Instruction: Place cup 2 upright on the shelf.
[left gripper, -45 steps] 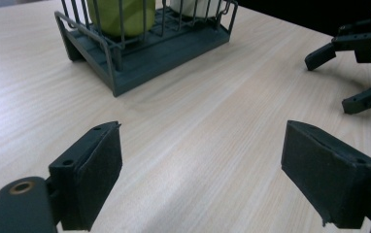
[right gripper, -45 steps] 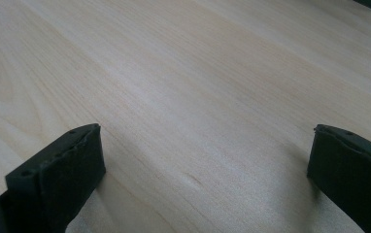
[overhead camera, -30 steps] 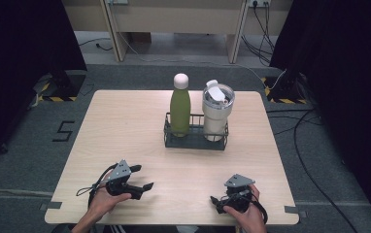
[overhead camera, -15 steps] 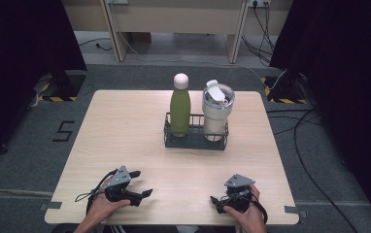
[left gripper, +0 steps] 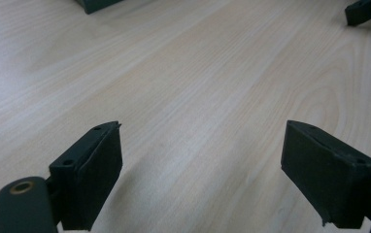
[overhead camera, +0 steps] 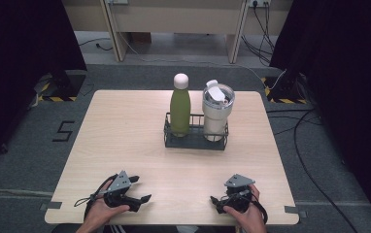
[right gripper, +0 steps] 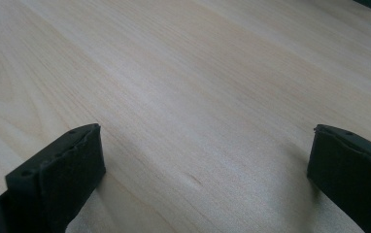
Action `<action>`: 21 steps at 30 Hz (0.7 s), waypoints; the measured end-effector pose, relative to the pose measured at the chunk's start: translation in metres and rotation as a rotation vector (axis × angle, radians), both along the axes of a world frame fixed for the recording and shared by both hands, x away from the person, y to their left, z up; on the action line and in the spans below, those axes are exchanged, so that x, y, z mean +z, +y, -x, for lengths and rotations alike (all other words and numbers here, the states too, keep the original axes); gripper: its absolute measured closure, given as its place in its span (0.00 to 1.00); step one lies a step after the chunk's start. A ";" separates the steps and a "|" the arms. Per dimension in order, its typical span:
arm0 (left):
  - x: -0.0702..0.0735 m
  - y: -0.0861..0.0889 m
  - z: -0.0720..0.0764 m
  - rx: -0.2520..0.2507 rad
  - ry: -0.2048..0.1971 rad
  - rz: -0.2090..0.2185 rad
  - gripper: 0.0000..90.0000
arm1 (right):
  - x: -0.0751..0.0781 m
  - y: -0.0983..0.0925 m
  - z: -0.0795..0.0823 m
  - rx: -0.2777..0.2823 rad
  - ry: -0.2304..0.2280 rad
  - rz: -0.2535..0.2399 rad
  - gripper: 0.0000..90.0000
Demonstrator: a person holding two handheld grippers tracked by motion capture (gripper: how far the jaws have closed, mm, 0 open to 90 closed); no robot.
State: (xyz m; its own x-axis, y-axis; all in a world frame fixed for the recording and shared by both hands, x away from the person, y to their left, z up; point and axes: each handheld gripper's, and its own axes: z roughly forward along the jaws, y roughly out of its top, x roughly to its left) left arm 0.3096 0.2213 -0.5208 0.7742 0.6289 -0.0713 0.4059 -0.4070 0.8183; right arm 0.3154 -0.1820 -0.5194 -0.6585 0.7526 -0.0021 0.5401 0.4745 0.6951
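Left gripper [overhead camera: 136, 190] low at lower left of the high view, resting on the tabletop [overhead camera: 125, 131]; fingers [left gripper: 89, 179] spread apart, bare wood between them. Right gripper [overhead camera: 220, 203] at lower right, also down on the wood; fingers [right gripper: 57, 182] wide apart, nothing held. Wire rack [overhead camera: 195, 141] stands at frame centre, well apart from both, carrying a green bottle [overhead camera: 179, 108] upright on its left and a white tumbler [overhead camera: 216, 112] on its right, just beside each other.

Pale wood-grain bench [overhead camera: 125, 131] on grey floor [overhead camera: 23, 160]. Near its far middle, dark wire rack [overhead camera: 195, 141] resting directly on top. At the near edge, left gripper [overhead camera: 137, 191] and right gripper [overhead camera: 217, 203], well apart.
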 end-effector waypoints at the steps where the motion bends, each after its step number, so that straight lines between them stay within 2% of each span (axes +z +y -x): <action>1: 0.000 0.000 0.001 0.000 -0.003 -0.009 0.16 | 0.000 0.000 0.000 0.000 0.000 0.000 0.00; 5: 0.000 0.001 0.004 0.008 -0.005 -0.022 0.16 | 0.000 0.000 0.000 0.000 0.001 -0.001 0.00; 8: 0.000 0.003 0.006 0.016 -0.004 -0.017 0.16 | 0.000 0.000 0.000 0.001 0.000 0.000 0.00; 16: -0.001 0.002 0.012 0.034 -0.018 -0.074 0.16 | 0.000 0.000 0.000 -0.001 0.001 -0.001 0.00; 21: -0.002 0.002 0.016 0.055 -0.005 -0.102 0.16 | 0.000 0.000 0.000 0.000 0.001 0.000 0.00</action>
